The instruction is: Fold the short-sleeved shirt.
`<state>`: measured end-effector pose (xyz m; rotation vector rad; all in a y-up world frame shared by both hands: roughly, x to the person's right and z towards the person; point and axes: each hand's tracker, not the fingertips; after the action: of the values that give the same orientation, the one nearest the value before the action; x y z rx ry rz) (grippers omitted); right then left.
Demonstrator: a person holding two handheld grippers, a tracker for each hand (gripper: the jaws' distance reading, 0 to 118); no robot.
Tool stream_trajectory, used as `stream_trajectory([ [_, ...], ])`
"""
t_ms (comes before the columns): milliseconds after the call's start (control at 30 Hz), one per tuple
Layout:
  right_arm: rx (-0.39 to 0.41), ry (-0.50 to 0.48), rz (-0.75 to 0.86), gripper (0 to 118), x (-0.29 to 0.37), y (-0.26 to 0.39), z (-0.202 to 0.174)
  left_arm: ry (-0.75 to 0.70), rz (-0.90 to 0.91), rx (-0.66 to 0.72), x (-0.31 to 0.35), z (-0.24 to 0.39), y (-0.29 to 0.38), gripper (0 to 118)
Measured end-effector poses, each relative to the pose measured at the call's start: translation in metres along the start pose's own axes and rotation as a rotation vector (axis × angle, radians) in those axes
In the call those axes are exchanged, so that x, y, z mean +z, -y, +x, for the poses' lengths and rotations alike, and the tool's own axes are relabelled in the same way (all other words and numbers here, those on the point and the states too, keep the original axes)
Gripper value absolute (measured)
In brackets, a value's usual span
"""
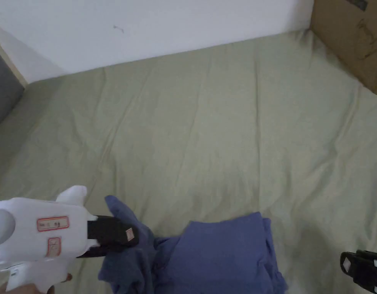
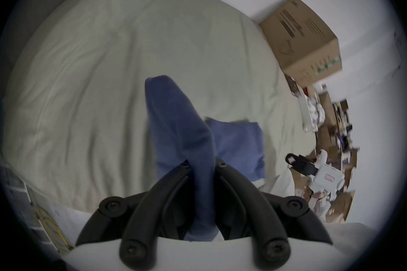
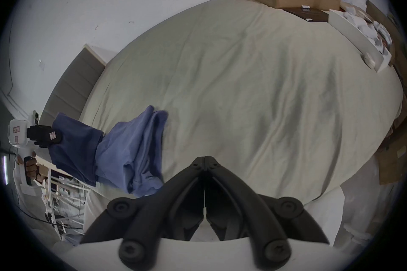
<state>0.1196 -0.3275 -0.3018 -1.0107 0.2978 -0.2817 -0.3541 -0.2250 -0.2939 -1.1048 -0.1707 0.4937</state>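
Observation:
A blue short-sleeved shirt [image 1: 222, 256] lies partly folded at the near edge of the bed. Its left part is lifted into a peak [image 2: 174, 121], darker blue, and my left gripper [image 1: 124, 239] is shut on that cloth; the fabric runs down between both jaws in the left gripper view. In the right gripper view the shirt [image 3: 132, 148] hangs from the left gripper [image 3: 50, 137] at the far left. My right gripper [image 3: 204, 160] is shut with nothing between its jaws, to the right of the shirt, near the bed's front edge [image 1: 356, 268].
A pale green sheet [image 1: 207, 126] covers the bed, with a white wall behind. A cardboard box [image 1: 352, 38] stands at the back right corner. A grey headboard [image 1: 2, 92] is at the left. Clutter and boxes [image 2: 330, 143] lie beyond the bed's right side.

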Motion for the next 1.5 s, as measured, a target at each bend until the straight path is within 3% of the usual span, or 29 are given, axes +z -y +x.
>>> stream_trajectory([
  [233, -0.052, 0.027, 0.021, 0, 0.013, 0.005, 0.032, 0.070, -0.156, -0.135, -0.089, 0.084, -0.005, 12],
  [433, -0.104, 0.048, 0.017, 0, 0.013, 0.015, 0.050, 0.112, -0.264, -0.203, -0.158, 0.119, -0.002, 12],
  [467, -0.109, 0.053, 0.015, 0, 0.013, 0.016, 0.052, 0.095, -0.286, -0.215, -0.166, 0.122, -0.001, 16],
  [500, -0.112, 0.056, 0.012, 0, 0.013, 0.017, 0.053, 0.075, -0.302, -0.223, -0.171, 0.124, -0.001, 27],
  [533, -0.116, 0.059, 0.009, 0, 0.013, 0.018, 0.055, 0.077, -0.320, -0.236, -0.173, 0.126, -0.001, 44],
  [567, -0.121, 0.058, 0.006, 0, 0.012, 0.019, 0.056, 0.091, -0.326, -0.233, -0.171, 0.127, -0.002, 81],
  [600, -0.123, 0.057, 0.002, 0, 0.012, 0.019, 0.057, 0.108, -0.333, -0.237, -0.168, 0.129, 0.002, 105],
  [633, -0.121, 0.059, -0.002, 0, 0.011, 0.018, 0.057, 0.112, -0.335, -0.239, -0.165, 0.129, 0.004, 114],
  [733, -0.114, 0.063, -0.005, 0, 0.010, 0.017, 0.056, 0.113, -0.274, -0.221, -0.142, 0.121, 0.001, 107],
  [767, -0.111, 0.060, -0.006, 0, 0.009, 0.016, 0.055, 0.115, -0.248, -0.201, -0.133, 0.115, 0.000, 99],
  [800, -0.107, 0.057, -0.007, 0, 0.008, 0.015, 0.053, 0.122, -0.224, -0.187, -0.125, 0.109, -0.001, 83],
  [833, -0.100, 0.057, -0.008, 0, 0.008, 0.014, 0.051, 0.114, -0.180, -0.164, -0.116, 0.100, -0.002, 55],
  [867, -0.091, 0.056, -0.007, 0, 0.009, 0.014, 0.048, 0.087, -0.132, -0.145, -0.110, 0.092, -0.002, 12],
  [900, -0.084, 0.055, -0.005, 0, 0.009, 0.013, 0.047, 0.062, -0.111, -0.144, -0.105, 0.091, 0.000, 3],
  [1000, -0.071, 0.050, -0.001, 0, 0.008, 0.010, 0.042, 0.005, -0.125, -0.110, -0.117, 0.070, 0.008, 2],
  [1233, -0.072, 0.057, 0.001, 0, 0.006, 0.010, 0.041, 0.200, -0.263, -0.153, -0.178, 0.096, 0.044, 1],
  [1333, -0.073, 0.063, -0.004, 0, 0.007, 0.012, 0.041, 0.168, -0.299, -0.179, -0.203, 0.114, 0.054, 1],
  [1500, -0.080, 0.078, -0.013, 0, 0.009, 0.015, 0.044, 0.236, -0.351, -0.176, -0.226, 0.125, 0.060, 1],
])
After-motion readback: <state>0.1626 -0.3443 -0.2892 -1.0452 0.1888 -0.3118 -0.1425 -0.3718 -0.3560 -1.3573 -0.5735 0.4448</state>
